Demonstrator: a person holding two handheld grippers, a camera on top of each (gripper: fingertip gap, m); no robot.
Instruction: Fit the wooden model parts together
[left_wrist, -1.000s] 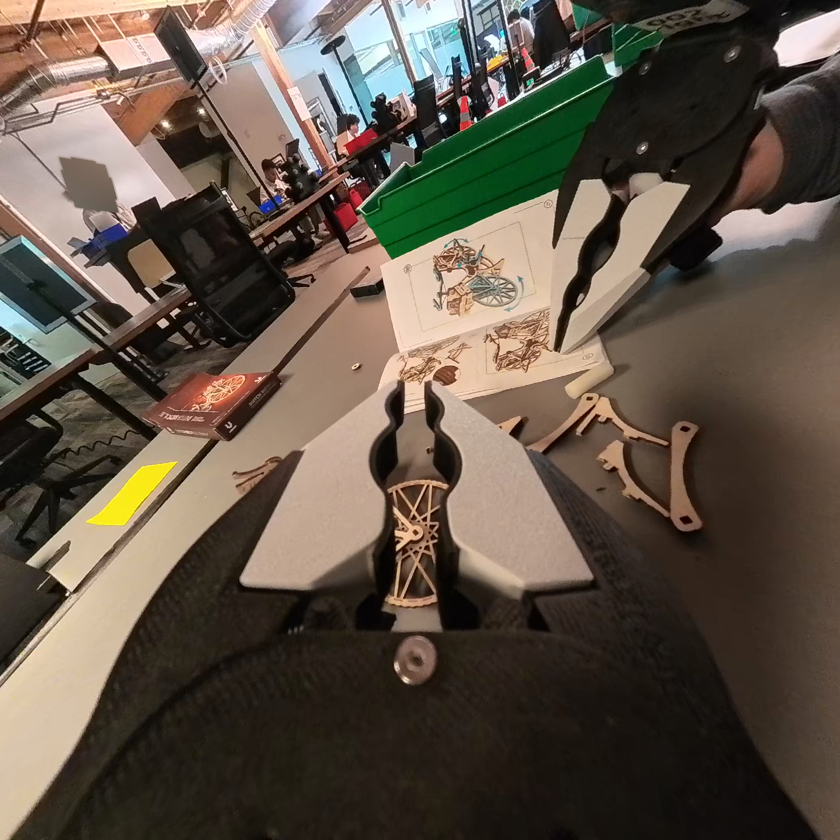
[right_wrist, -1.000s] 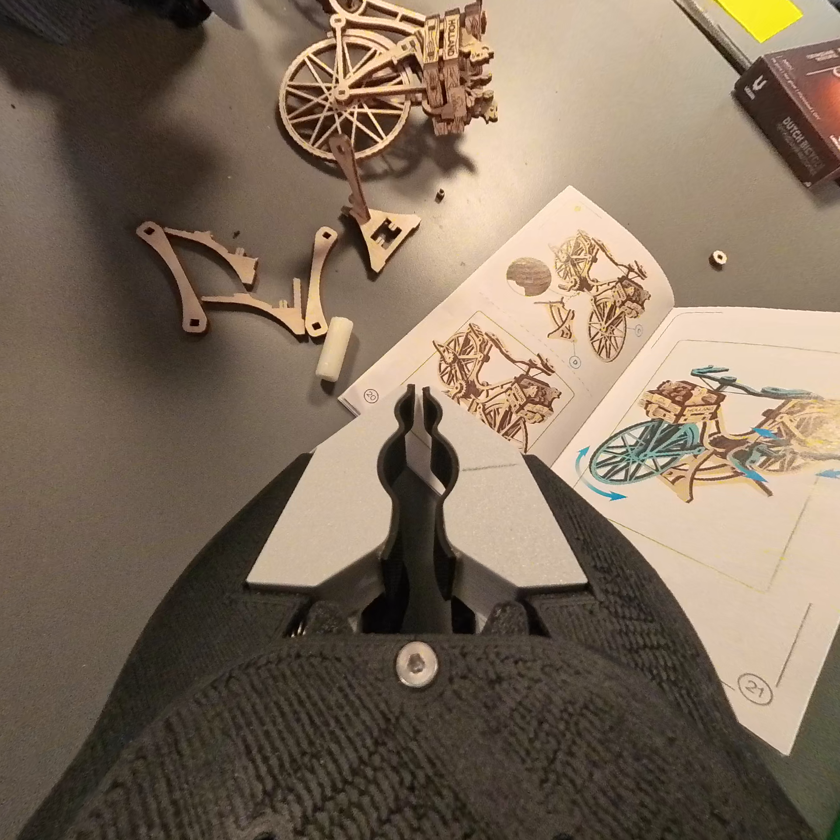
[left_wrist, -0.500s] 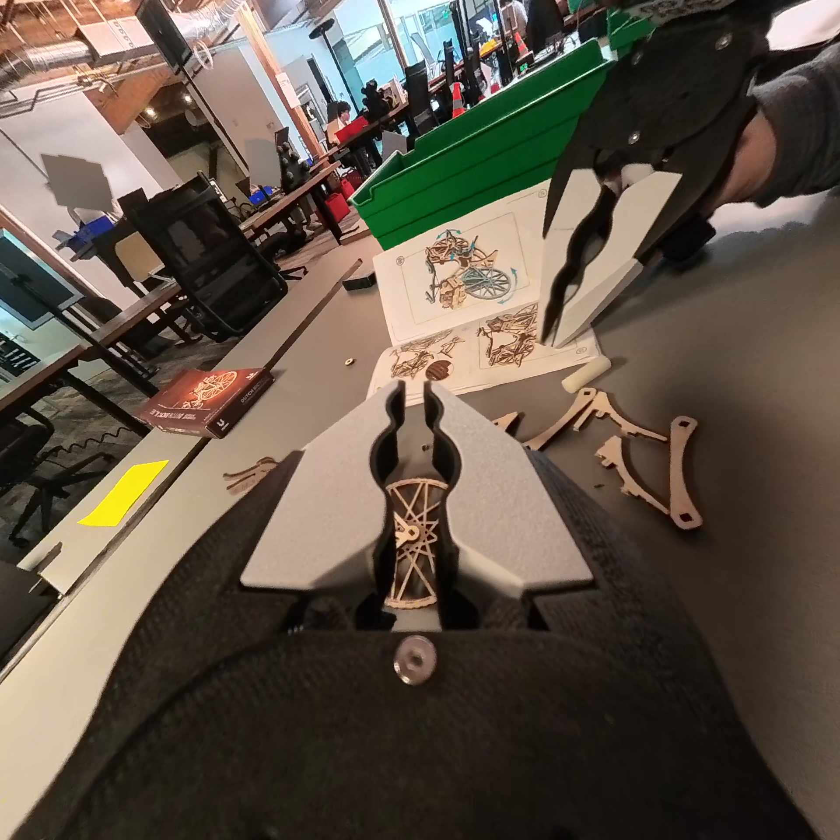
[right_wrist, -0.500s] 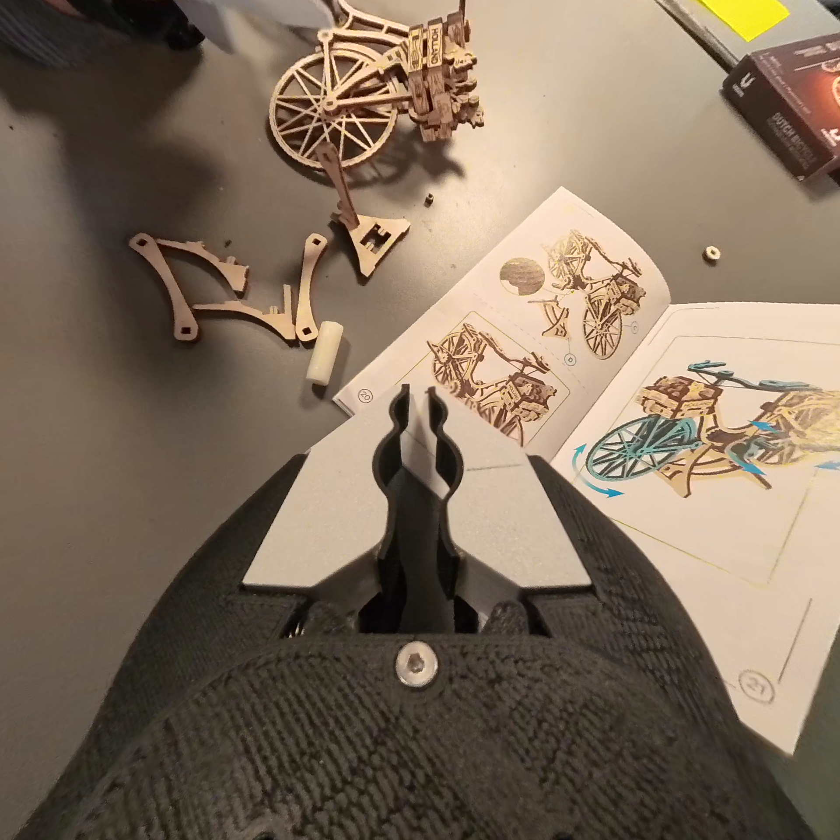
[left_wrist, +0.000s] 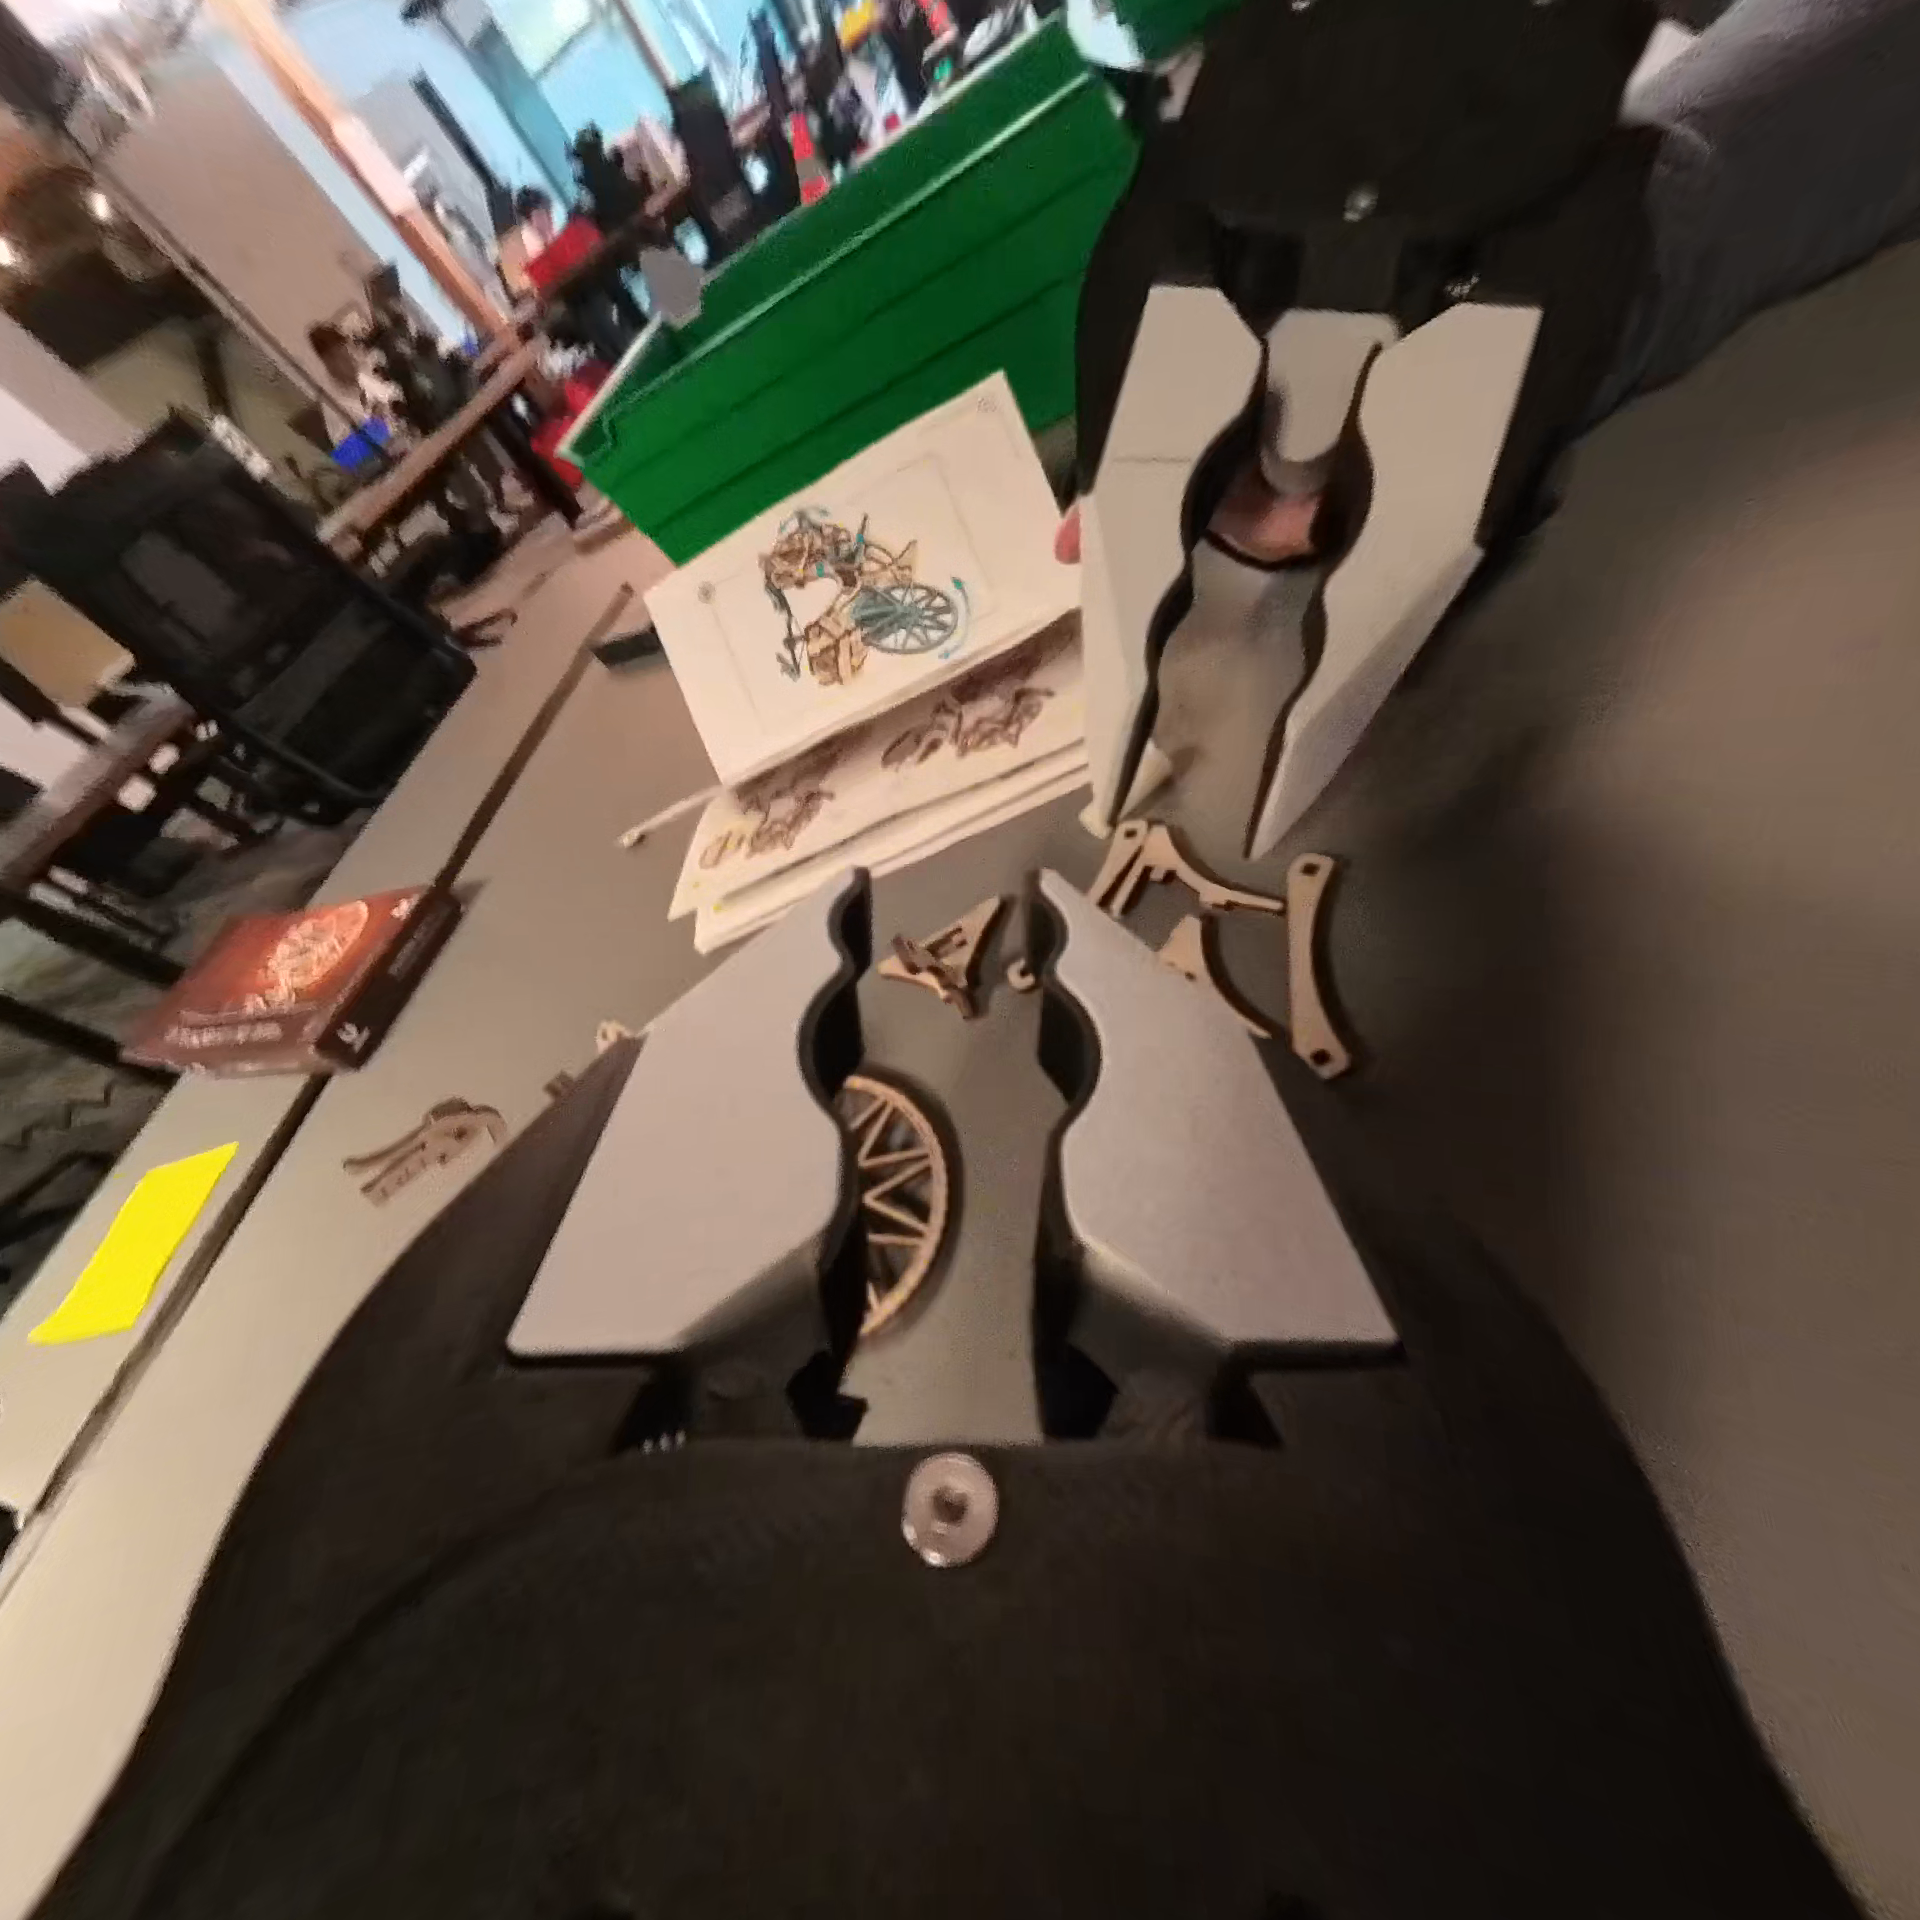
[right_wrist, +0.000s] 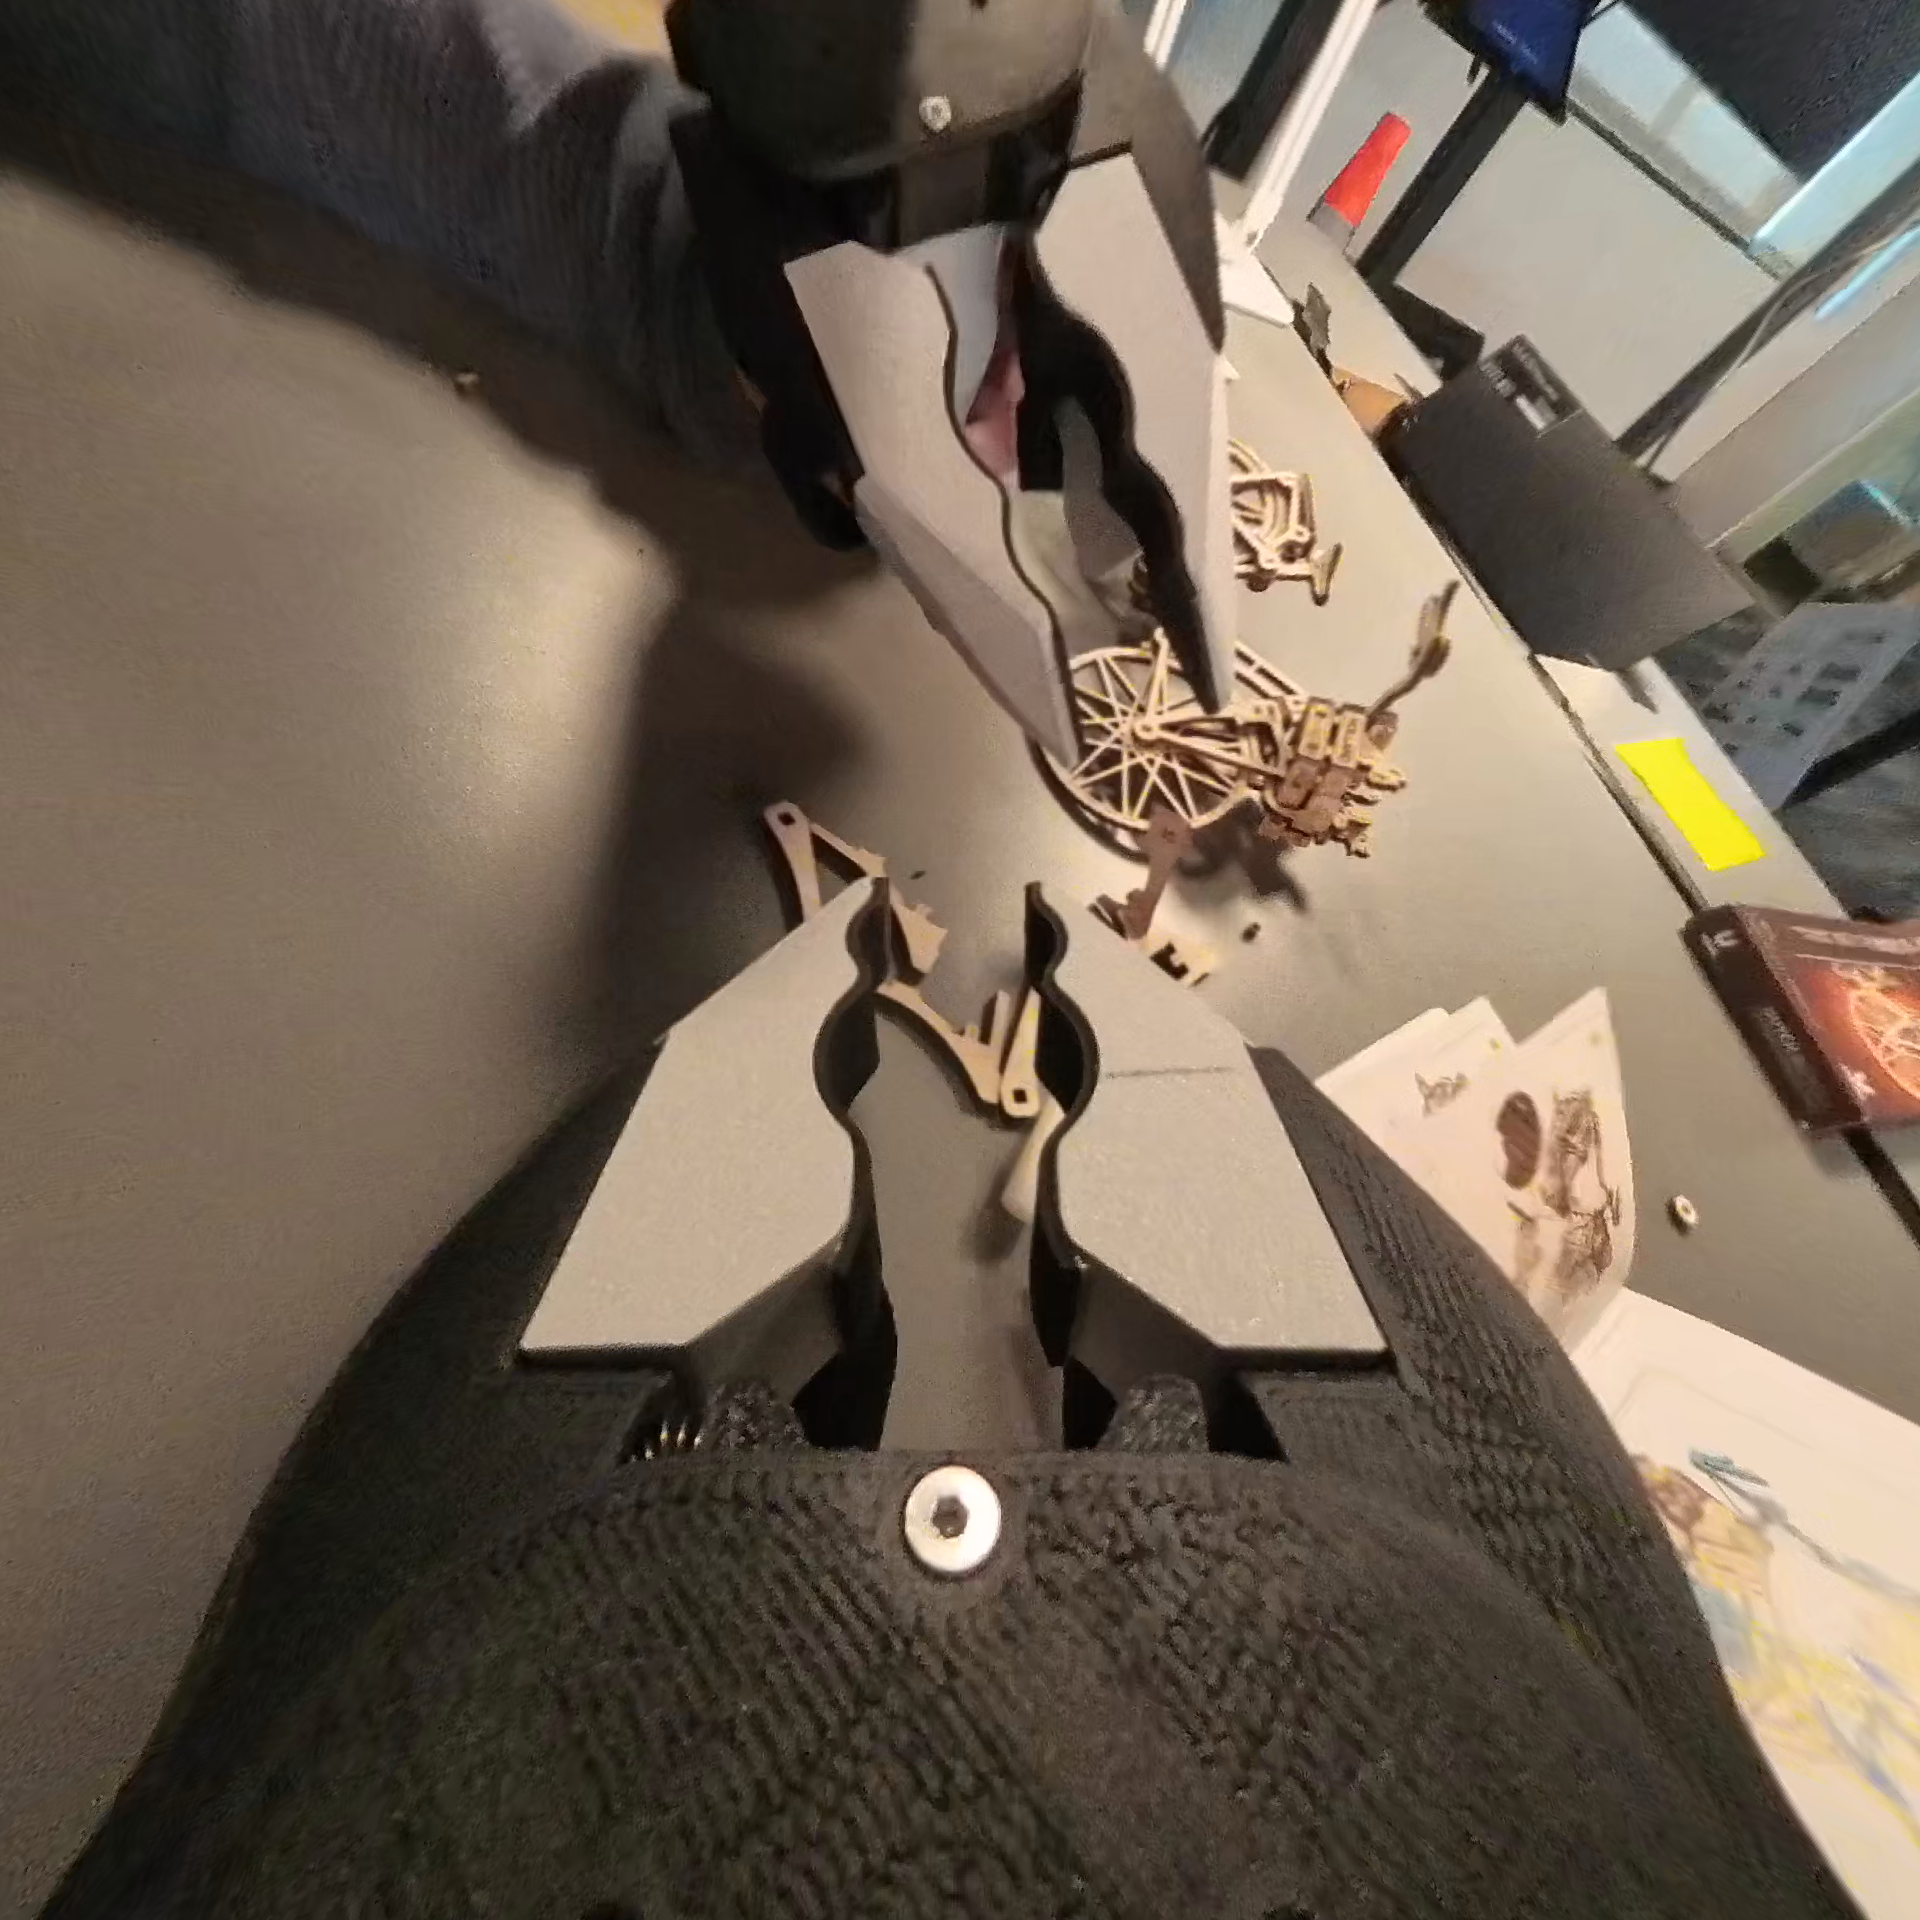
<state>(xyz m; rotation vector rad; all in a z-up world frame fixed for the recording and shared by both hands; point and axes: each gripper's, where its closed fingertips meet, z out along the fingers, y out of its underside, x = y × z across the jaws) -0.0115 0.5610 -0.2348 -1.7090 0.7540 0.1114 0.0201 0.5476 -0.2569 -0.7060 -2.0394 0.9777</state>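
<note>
While both claws, left (left_wrist: 945, 914) and right (right_wrist: 951, 914), gape empty, the brown box (left_wrist: 296, 982) bears blurred lettering.

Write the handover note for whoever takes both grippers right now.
Left gripper: open, empty, fingers either side of the wheel of the part-built bicycle model, which lies on the table.
Right gripper: open, empty, low over the loose curved parts.
Triangular stand piece lies between the model and the curved parts; instruction booklet is open beyond.
Done: wheel, frame and basket assembled.
Left: pick up the loose pieces and fit them on; nothing is gripped yet.
</note>
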